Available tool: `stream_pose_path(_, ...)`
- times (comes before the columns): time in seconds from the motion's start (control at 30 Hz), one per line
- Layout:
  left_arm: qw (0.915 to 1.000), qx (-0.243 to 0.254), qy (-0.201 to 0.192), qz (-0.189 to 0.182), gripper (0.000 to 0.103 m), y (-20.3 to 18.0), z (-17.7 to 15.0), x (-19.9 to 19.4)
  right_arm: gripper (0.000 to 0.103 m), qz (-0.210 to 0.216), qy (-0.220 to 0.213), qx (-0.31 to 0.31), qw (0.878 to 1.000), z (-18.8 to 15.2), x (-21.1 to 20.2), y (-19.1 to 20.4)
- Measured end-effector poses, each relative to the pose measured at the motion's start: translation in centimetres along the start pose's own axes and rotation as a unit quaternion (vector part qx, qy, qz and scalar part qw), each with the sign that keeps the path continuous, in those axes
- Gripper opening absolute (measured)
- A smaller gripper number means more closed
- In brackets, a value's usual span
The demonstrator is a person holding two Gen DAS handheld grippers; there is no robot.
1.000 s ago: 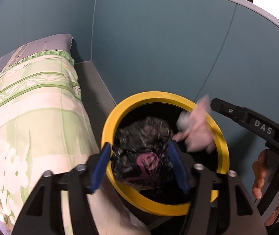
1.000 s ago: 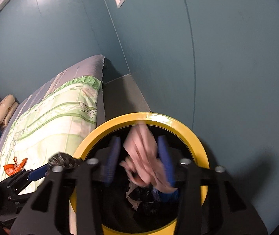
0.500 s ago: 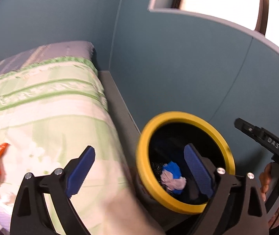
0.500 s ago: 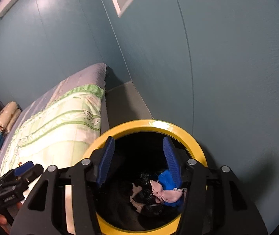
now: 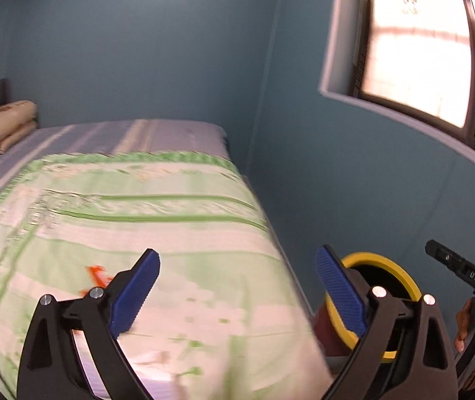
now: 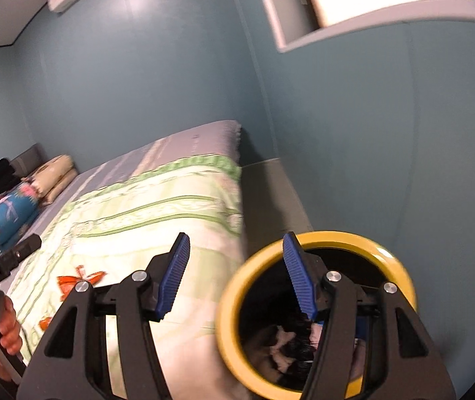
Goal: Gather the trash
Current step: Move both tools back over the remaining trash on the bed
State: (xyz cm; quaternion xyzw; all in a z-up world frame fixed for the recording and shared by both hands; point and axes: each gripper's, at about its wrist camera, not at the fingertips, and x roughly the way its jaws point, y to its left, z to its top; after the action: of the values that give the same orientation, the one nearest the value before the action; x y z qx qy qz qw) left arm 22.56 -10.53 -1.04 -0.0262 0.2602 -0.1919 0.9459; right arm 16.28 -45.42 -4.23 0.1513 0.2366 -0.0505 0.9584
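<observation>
Some crumpled trash (image 6: 290, 343) is already seen inside the round yellow-rimmed bin (image 6: 400, 273), the orange wrapper (image 6: 79, 281) is left near the green flowery bedspread's (image 6: 157, 213) front edge, and nothing is held between the opening jaws of the left gripper (image 5: 237, 286) and the right gripper (image 6: 235, 276).

Motion blur smears the bedspread (image 5: 157, 206); the right finger (image 6: 299, 280) hides part of the bin's (image 6: 400, 266) contents.

The bed (image 6: 177, 153), under a green-and-cream floral quilt (image 6: 157, 206), bears crumpled orange wrappers (image 6: 77, 280) and stacked pillows (image 6: 54, 175).

The right gripper (image 6: 235, 275), jaws opening and empty, hangs between the bed (image 6: 144, 206) and the yellow-rimmed bin (image 6: 400, 266).
</observation>
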Motion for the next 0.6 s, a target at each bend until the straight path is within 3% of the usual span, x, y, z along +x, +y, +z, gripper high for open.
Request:
stream_pose_path(0.23,0.9975,-0.011,-0.031,0.063,0.092,6.3,0.7,-5.2,0.055,0.052,0.001,-0.042,0.998,0.3,0.1,6.6)
stream_pose_path(0.6,0.9907,-0.035,-0.027,0.129,0.093,12.9,-1.3,-9.6,0.056,0.129,0.030,-0.105,0.986,-1.8,1.0,15.3)
